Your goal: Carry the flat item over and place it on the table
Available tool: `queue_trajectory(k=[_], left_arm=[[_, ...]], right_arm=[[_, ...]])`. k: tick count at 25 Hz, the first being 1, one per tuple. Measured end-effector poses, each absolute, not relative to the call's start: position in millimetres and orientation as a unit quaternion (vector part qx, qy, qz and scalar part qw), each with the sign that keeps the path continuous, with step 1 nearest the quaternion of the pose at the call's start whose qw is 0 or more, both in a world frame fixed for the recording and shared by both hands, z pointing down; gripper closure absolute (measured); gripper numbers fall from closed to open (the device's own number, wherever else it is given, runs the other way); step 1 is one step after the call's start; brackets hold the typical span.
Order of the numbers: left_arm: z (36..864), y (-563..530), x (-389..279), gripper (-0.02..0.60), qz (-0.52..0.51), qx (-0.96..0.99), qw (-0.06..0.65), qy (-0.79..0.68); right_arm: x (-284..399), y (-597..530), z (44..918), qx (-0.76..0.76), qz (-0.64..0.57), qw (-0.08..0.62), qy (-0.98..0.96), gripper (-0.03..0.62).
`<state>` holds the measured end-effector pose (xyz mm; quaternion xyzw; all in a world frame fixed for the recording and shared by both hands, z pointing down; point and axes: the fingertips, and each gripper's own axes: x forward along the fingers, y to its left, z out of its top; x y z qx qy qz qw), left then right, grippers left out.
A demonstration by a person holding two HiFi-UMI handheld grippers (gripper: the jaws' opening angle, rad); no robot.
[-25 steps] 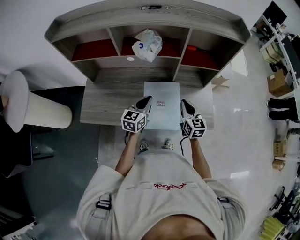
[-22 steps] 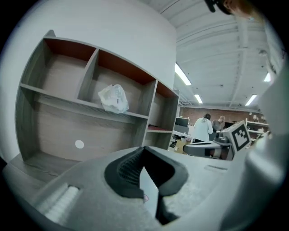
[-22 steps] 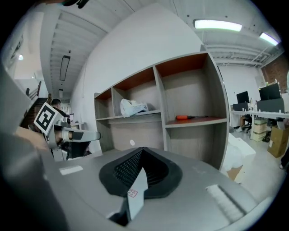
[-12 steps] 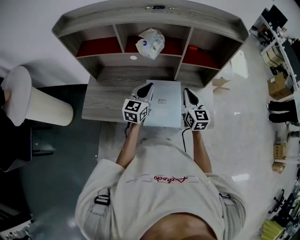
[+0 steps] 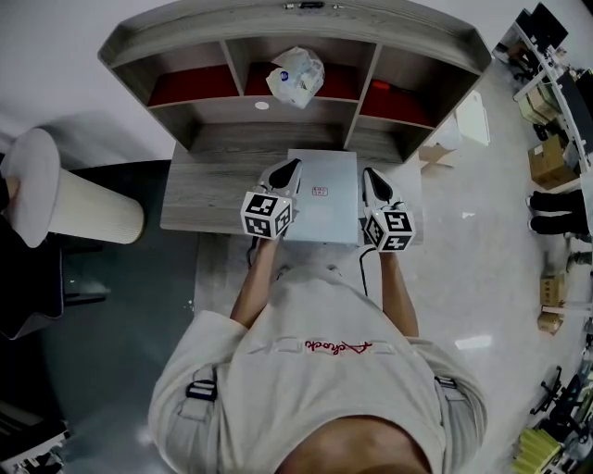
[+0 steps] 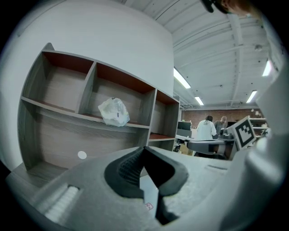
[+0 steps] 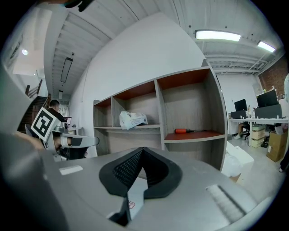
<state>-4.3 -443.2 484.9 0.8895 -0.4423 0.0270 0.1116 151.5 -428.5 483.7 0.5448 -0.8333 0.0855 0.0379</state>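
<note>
Flat item [image 5: 324, 199] is between left gripper [image 5: 295, 167] and right gripper [image 5: 368, 174], before shelf [image 5: 296, 23].

Grey rectangular flat item [image 5: 326, 218], small label [image 5: 320, 193] on top, held level over desk [image 5: 213, 199].

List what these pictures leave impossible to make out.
- Gap between flat item and desk: the head view looks straight down, so lift cannot be judged.
- Label on the flat item: too small to read in any view.
- Most of the flat item, gripper views: hidden behind the left tongs and right tongs.
- Orange tool: in the head view, mostly covered by the shelf top.
</note>
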Motion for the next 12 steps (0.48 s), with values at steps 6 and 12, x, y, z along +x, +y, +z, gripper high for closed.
queue_trajectory(k=[6, 12], left_arm=[[489.2, -442.9, -7.9, 0.581, 0.026, 0.887, 0.115, -0.446], [492.7, -440.7, -3.3, 0.581, 0.028, 0.888, 0.12, -0.444]], right_arm=[[147.5, -428.5, 484.5, 0.544, 0.079, 0.042, -0.835, 0.589], [146.2, -430.4, 481.7, 0.542, 0.078, 0.041, -0.836, 0.589]])
